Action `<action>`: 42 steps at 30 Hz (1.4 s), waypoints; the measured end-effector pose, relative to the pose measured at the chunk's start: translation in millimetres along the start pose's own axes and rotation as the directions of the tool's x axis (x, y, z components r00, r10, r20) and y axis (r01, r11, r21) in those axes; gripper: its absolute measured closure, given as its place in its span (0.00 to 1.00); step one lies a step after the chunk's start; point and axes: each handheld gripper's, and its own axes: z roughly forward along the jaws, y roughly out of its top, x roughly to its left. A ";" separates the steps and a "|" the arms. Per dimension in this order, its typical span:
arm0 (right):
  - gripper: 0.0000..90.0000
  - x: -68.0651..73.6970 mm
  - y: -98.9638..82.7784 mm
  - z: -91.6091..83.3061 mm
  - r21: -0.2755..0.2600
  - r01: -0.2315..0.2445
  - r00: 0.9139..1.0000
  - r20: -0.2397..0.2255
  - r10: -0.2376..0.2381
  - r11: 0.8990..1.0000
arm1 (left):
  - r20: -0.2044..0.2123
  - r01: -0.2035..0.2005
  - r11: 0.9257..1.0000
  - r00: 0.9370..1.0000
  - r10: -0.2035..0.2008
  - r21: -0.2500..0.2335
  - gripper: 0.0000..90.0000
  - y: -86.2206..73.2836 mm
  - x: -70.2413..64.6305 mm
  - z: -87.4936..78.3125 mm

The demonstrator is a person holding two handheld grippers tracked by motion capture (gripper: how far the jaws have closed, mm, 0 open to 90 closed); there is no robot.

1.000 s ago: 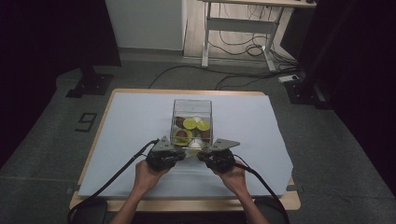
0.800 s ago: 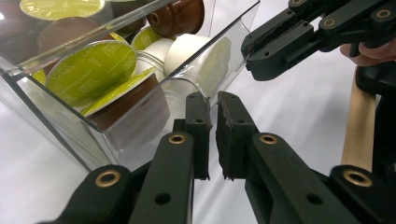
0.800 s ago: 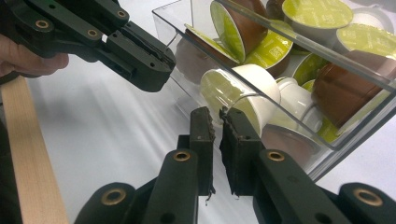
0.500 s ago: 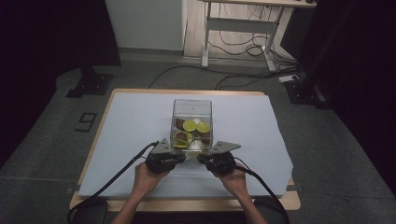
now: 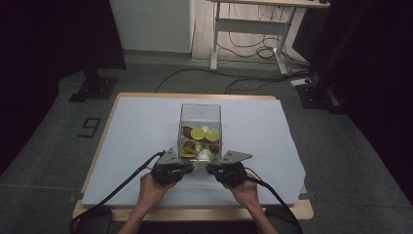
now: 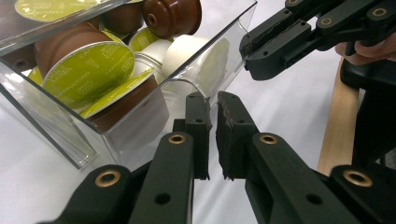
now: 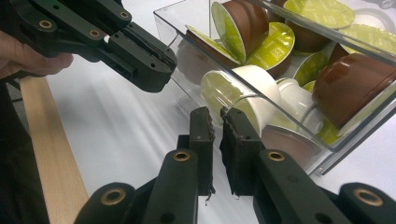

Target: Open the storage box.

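Both the left gripper (image 6: 212, 100) and right gripper (image 7: 215, 116) have jaws pressed together, pinching nothing. They sit just beside the clear box (image 5: 200, 113) of coffee pods (image 6: 91, 70)

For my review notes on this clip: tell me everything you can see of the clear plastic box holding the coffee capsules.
The clear plastic box is rectangular, thin-walled and open-topped, standing upright near the middle of the white table cover. It holds a loose heap of brown coffee capsules with lime-green foil lids and white capsules. The closed left gripper and right gripper sit at its near wall; contact is unclear.
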 end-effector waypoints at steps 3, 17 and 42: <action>0.91 0.9 -0.7 -1.6 -0.001 0.001 1.000 0.002 -0.001 1.000 | 0.011 0.003 1.000 1.000 -0.002 -0.006 0.92 -0.5 -1.3 0.1; 0.90 5.8 -4.8 -9.1 -0.011 -0.002 1.000 -0.006 0.002 1.000 | 0.044 0.000 1.000 0.999 0.000 -0.009 0.91 -1.4 -7.3 -0.9; 0.90 19.6 -8.6 -11.1 -0.001 0.019 1.000 -0.017 -0.019 1.000 | 0.050 -0.016 1.000 0.999 0.016 0.003 0.90 -9.2 -15.0 -8.5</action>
